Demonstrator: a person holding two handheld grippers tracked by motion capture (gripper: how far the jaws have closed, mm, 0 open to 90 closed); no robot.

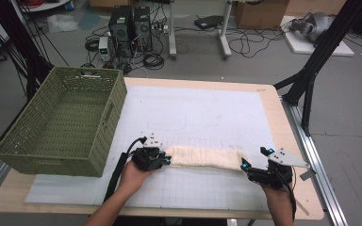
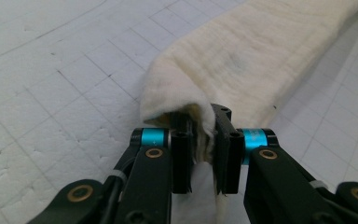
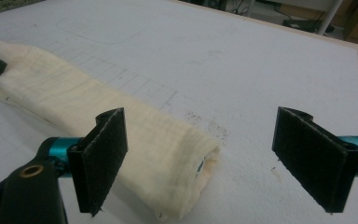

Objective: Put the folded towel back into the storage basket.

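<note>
Between the tongs we see a cream cloth, soft and matt, finely woven. Under it the white mat looks rough and foamy. Left of the tongs, the green basket is woven plastic.

Left gripper: black jaws, cyan collars, brass-coloured screws, black cable. Right gripper: black padded jaws, cyan collars, grey three-cornered plate on top. Forearms bare, no sleeves.

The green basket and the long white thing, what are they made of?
The green basket looks like woven plastic or wicker, with matte latticed walls. The cream towel seems soft cotton cloth: fuzzy, folded and limp, its end pinched in the left gripper.
</note>
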